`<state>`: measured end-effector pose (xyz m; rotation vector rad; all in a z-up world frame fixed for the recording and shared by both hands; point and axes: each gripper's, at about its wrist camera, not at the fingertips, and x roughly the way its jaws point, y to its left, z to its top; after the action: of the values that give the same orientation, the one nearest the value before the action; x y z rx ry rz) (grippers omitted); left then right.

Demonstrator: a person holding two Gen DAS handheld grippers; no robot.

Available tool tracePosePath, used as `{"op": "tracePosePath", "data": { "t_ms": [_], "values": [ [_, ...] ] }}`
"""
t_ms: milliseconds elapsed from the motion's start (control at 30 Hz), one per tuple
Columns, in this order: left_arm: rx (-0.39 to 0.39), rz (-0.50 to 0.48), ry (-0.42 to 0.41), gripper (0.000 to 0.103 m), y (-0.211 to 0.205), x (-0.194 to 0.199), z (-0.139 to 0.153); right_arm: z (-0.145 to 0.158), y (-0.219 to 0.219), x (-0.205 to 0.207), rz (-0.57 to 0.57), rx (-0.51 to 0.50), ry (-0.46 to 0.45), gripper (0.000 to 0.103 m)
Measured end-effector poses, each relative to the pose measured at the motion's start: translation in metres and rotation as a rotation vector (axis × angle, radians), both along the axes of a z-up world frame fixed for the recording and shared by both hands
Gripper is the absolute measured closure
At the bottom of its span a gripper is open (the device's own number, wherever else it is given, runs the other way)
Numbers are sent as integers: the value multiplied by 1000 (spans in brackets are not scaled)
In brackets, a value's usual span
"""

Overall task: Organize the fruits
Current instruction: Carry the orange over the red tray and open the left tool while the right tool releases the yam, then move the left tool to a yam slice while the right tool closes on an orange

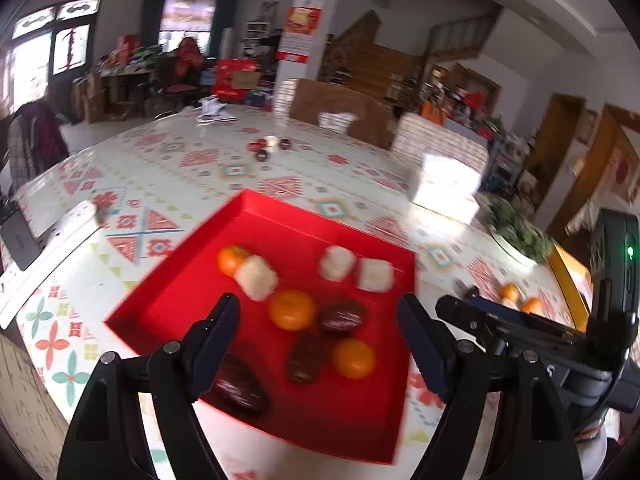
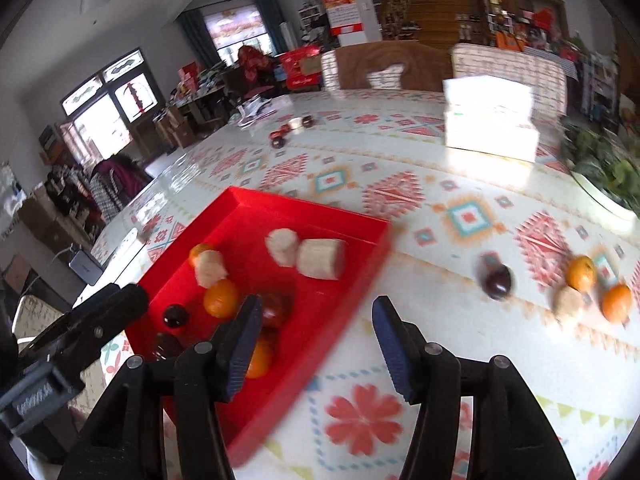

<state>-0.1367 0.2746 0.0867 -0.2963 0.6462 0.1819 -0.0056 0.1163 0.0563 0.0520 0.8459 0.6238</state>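
A red tray on the patterned table holds three oranges, three white foam-wrapped fruits and three dark red fruits. My left gripper is open and empty above the tray's near part. My right gripper is open and empty over the tray's right edge. To the right on the table lie a dark red fruit, two oranges and a white wrapped fruit.
A white tissue box stands at the back right. A bowl of green leaves sits at the far right. Small dark items lie far back. A white power strip lies left of the tray.
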Motion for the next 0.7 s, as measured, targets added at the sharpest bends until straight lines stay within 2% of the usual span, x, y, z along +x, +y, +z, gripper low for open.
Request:
{"op": "tracePosePath", "data": {
  "t_ms": [333, 700],
  "values": [
    [116, -93, 36, 23, -73, 5, 5, 1, -78, -10, -96, 48, 0, 38],
    [155, -146, 74, 23, -117, 14, 2, -9, -143, -7, -187, 97, 33, 36]
  ]
}}
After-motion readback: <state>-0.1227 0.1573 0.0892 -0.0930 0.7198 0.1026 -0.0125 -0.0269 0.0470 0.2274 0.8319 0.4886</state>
